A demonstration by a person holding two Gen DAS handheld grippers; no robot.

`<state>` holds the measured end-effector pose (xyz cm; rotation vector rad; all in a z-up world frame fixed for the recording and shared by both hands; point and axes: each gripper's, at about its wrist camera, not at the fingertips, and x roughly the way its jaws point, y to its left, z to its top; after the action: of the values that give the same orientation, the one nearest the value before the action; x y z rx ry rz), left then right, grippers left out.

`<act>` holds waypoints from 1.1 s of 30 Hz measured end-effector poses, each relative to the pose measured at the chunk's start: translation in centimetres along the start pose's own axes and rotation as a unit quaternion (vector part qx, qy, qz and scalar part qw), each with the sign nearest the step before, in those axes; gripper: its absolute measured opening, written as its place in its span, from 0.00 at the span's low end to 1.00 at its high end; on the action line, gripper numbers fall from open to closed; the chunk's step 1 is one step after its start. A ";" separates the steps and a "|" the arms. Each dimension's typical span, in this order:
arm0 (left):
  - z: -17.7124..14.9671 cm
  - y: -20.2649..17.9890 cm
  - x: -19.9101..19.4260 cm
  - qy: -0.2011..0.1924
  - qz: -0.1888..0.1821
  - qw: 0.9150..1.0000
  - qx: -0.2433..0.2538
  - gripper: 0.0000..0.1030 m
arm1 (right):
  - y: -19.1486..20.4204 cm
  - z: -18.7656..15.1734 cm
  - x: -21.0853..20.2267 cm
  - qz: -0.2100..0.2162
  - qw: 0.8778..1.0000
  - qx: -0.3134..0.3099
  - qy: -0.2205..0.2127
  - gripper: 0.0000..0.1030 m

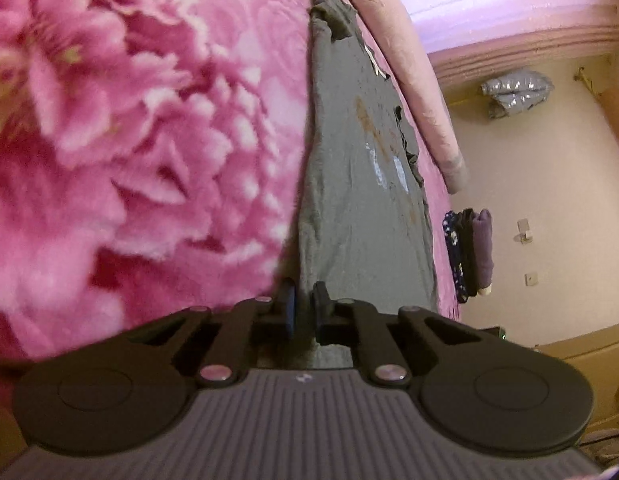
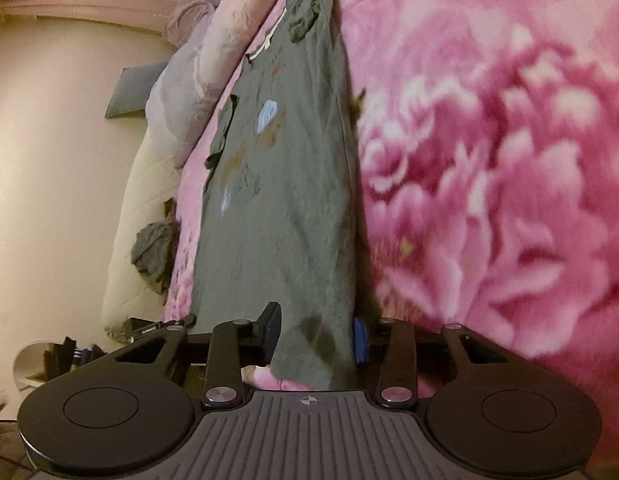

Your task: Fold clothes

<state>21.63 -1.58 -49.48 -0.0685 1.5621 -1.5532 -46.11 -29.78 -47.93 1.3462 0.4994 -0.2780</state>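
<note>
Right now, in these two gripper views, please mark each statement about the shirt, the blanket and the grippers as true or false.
1. The left gripper is closed on the grey shirt. True.
2. The right gripper is shut tight on nothing. False: its jaws stand wide apart, with shirt fabric between them.
3. The shirt lies on a pink floral blanket. True.
4. The shirt is plain, without print. False: it has brown and light blue marks.
5. A stack of folded clothes sits past the shirt. True.
</note>
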 end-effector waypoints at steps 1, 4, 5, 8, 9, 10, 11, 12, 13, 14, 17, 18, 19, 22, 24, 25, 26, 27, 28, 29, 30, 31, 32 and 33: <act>-0.3 0.1 -0.1 0.001 0.000 1.000 -0.003 0.08 | -0.1 0.1 0.3 -0.001 1.000 0.003 -0.002 0.39; -0.9 0.2 -0.3 0.004 0.002 1.000 -0.007 0.02 | -0.3 0.3 1.0 -0.005 1.000 0.012 -0.009 0.13; -0.9 -0.1 -0.4 0.004 0.007 1.000 -0.003 0.01 | -0.3 0.2 1.4 -0.009 1.000 0.013 -0.008 0.07; -1.2 -1.1 -1.4 -0.002 0.021 1.000 0.020 0.00 | -0.1 -0.2 1.0 -0.020 1.000 0.011 -0.022 0.02; -1.3 -1.3 -2.0 -0.008 0.023 0.999 0.023 0.00 | 0.1 -0.4 0.7 -0.025 0.999 0.008 -0.028 0.01; -1.5 -1.5 -2.5 -0.015 0.024 0.999 0.026 0.00 | 0.5 -0.7 0.2 -0.028 0.999 0.006 -0.036 0.01; -1.7 -1.8 -3.0 -0.021 0.024 0.999 0.031 0.00 | 0.8 -1.0 -0.2 -0.032 0.999 0.004 -0.043 0.01; -1.9 -2.2 -3.5 -0.027 0.024 0.999 0.038 0.00 | 1.1 -1.3 -0.7 -0.035 0.998 0.002 -0.051 0.01; -2.1 -2.8 -4.0 -0.033 0.022 0.998 0.046 0.00 | 1.5 -1.5 -1.1 -0.037 0.998 -0.001 -0.058 0.01; -2.3 -3.4 -4.3 -0.036 0.022 0.998 0.053 0.00 | 2.2 -1.8 -1.6 -0.037 0.997 -0.007 -0.065 0.01; -3.2 -4.8 -5.6 -0.042 0.025 0.996 0.070 0.00 | 4.1 -2.9 -2.8 -0.037 0.996 -0.027 -0.080 0.01; -3.7 -5.1 -6.2 -0.046 0.025 0.996 0.072 0.00 | 4.8 -3.4 -3.2 -0.037 0.995 -0.034 -0.083 0.01; -4.3 -5.4 -7.1 -0.051 0.024 0.996 0.073 0.00 | 5.4 -4.1 -3.7 -0.038 0.995 -0.039 -0.084 0.01; -6.9 -5.6 -9.9 -0.069 0.014 0.995 0.068 0.00 | 6.6 -6.8 -5.6 -0.034 0.994 -0.047 -0.094 0.01; -9.2 -5.6 -11.8 -0.079 0.007 0.995 0.064 0.00 | 7.2 -9.3 -6.7 -0.028 0.993 -0.050 -0.101 0.01; -10.6 -5.5 -12.6 -0.084 0.004 0.995 0.061 0.00 | 7.6 -10.7 -7.2 -0.025 0.993 -0.050 -0.104 0.01; -12.0 -5.5 -13.4 -0.090 0.001 0.994 0.056 0.00 | 7.9 -12.2 -7.6 -0.023 0.993 -0.049 -0.107 0.01; -13.6 -5.4 -14.2 -0.097 -0.003 0.994 0.050 0.00 | 8.1 -13.7 -8.1 -0.021 0.992 -0.047 -0.111 0.01; -15.1 -5.4 -15.0 -0.103 -0.007 0.994 0.043 0.00 | 8.2 -15.2 -8.5 -0.019 0.992 -0.043 -0.118 0.01; -16.7 -5.3 -15.8 -0.110 -0.010 0.993 0.035 0.00 | 8.3 -16.6 -9.1 -0.014 0.991 -0.037 -0.124 0.01; -18.1 -5.1 -16.5 -0.117 -0.014 0.993 0.026 0.00 | 8.4 -17.9 -9.5 -0.010 0.991 -0.031 -0.131 0.01; -19.6 -5.0 -17.2 -0.123 -0.017 0.992 0.017 0.00 | 8.5 -19.3 -9.9 -0.006 0.990 -0.025 -0.137 0.01; -20.6 -4.9 -17.7 -0.128 -0.020 0.992 0.009 0.00 | 8.7 -20.5 -10.2 -0.004 0.990 -0.020 -0.141 0.01; -21.3 -4.8 -18.1 -0.130 -0.021 0.991 0.003 0.00 | 8.8 -21.5 -10.3 -0.002 0.990 -0.015 -0.143 0.01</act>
<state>16.84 24.74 -40.03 -0.2917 1.3573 -1.5144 -54.80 -7.90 -38.32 1.2499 0.2641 -0.4576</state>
